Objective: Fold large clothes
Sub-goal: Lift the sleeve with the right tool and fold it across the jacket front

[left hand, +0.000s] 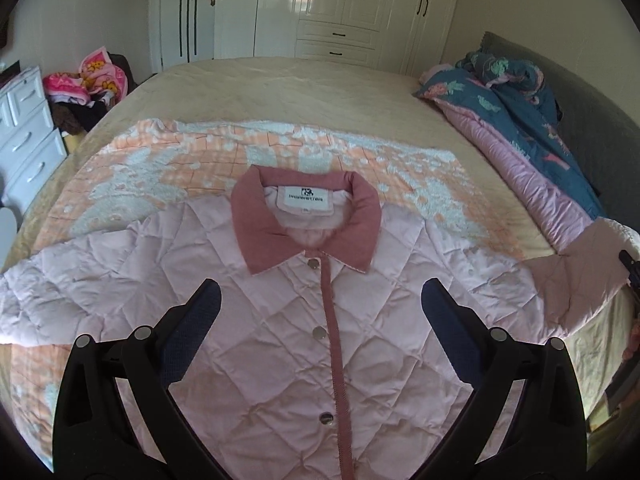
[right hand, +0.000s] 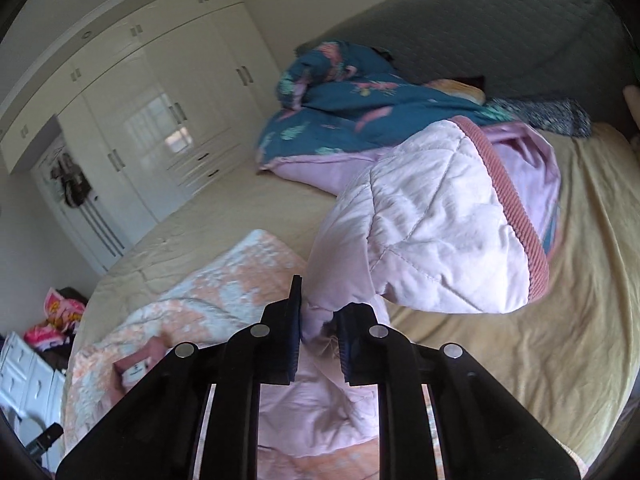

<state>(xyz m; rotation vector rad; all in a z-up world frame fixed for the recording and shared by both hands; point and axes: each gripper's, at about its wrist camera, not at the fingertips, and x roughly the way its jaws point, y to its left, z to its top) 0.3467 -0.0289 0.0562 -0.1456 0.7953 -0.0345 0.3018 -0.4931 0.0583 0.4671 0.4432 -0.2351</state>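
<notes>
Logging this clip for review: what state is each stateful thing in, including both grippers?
Pink quilted jacket: front up, snapped shut, flat on the bed.
Collar: spread open, label showing.
Right sleeve: lifted off the bed, cuff hanging open.
Left gripper: jaws open above the jacket front, holding nothing.
Right gripper: jaws shut on the sleeve.
Teal duvet: bunched by the headboard.
Wardrobe: doors and drawers closed.

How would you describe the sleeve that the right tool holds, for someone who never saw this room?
On the beige bed, before the teal floral quilt, the right tool pinches a pale pink quilted sleeve. Only it is lifted, its ribbed dark-pink cuff hanging open.
</notes>
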